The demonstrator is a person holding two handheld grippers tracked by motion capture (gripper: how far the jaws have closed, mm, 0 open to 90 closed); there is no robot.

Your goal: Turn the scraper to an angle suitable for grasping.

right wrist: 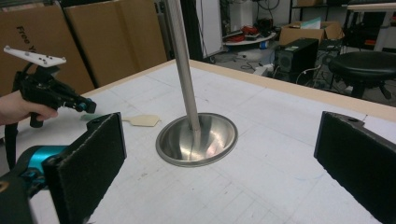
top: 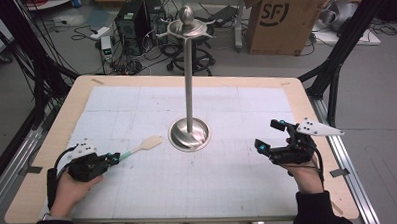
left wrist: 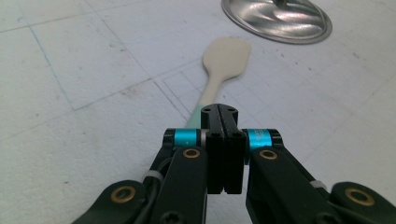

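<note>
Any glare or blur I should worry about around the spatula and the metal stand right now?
Left gripper view: the spatula blade is slightly soft, the closed left gripper sharp, and the stand base shows bright streaks. Right gripper view: the stand's dish reflects light, and the near pads look blurred. High view: even lighting, soft shadows.

Left tool [top: 119, 157] grips spatula [top: 145, 145] beside steel stand [top: 190, 134]; right tool [top: 268, 136] gapes.

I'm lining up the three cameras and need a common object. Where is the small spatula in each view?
High view: spatula left of centre, held by the left hand-held gripper.
Left gripper view: spatula upper centre, beyond the jaws.
Right gripper view: spatula left of centre.
Shared landmark: steel stand base, beside its blade.
</note>
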